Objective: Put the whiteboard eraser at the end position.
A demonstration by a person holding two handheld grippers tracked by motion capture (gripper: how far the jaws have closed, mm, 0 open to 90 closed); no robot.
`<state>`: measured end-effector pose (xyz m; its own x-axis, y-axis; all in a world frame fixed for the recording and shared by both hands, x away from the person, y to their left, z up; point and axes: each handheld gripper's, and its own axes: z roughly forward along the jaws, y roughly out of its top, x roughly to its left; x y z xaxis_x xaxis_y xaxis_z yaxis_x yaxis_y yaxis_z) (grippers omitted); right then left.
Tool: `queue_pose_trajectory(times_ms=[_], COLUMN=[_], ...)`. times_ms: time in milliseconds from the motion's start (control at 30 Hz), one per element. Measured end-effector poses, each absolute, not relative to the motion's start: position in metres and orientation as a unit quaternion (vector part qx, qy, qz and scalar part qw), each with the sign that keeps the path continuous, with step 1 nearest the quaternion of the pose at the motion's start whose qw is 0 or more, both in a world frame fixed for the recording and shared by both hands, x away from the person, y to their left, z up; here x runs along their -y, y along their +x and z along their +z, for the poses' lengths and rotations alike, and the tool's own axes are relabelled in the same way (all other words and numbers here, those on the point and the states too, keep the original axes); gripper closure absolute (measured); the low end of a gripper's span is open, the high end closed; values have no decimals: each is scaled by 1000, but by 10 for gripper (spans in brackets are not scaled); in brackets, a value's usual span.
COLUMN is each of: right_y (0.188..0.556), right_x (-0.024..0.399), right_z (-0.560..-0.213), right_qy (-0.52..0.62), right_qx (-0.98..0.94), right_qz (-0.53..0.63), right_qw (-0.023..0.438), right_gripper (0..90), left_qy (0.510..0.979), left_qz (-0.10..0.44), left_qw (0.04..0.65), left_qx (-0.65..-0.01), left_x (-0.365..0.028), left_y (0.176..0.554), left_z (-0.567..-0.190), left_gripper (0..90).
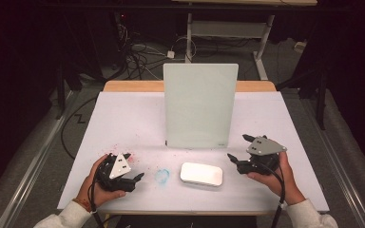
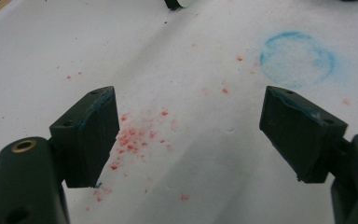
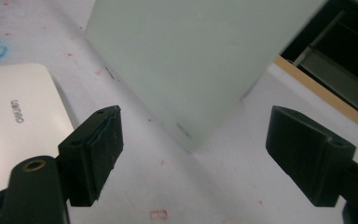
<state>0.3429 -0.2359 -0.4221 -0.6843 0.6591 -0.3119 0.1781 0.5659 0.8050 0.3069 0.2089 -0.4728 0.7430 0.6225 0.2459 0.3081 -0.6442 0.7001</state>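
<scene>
A pale green board (image 1: pixel 199 105) stands upright in the middle of the white table (image 1: pixel 123 118); the right gripper view looks at its lower corner (image 3: pixel 182 56). In front of it lies a flat white eraser block (image 1: pixel 201 174), also at the left edge of the right gripper view (image 3: pixel 18 126). My right gripper (image 1: pixel 240 148) is held to the right of the block, open, with nothing between its jaws (image 3: pixel 193 158). My left gripper (image 1: pixel 134 166) rests at the front left, open and empty (image 2: pixel 191 135), over red specks (image 2: pixel 133 137).
A blue smudged ring (image 1: pixel 162 175) marks the table between the left gripper and the block, and it shows in the left gripper view (image 2: pixel 298 58). Red specks (image 1: pixel 119 148) dot the table surface. Cables (image 1: pixel 138 54) and a desk frame (image 1: pixel 228 28) lie on the floor beyond the table.
</scene>
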Motion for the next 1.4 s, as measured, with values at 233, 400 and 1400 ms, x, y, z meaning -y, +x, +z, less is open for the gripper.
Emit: queue_pose_trajectory(times_ms=[233,400,1400], right_y=[334,327,321], right_x=[266,273,271], right_z=[-440,-450,-454], right_qy=[308,328,319], right_qx=[-800,-787,-791], right_qz=[405,408,408], right_qw=[318,327,326], right_gripper=[167,166,170], left_qy=[872,872,872], left_qz=[245,250,246], left_qw=[328,326,328], left_qx=[-270,-267,-266], left_x=[-210,-210,-208], left_y=[304,303,305], left_z=[-472,-471,-471], left_gripper=[193,193,193])
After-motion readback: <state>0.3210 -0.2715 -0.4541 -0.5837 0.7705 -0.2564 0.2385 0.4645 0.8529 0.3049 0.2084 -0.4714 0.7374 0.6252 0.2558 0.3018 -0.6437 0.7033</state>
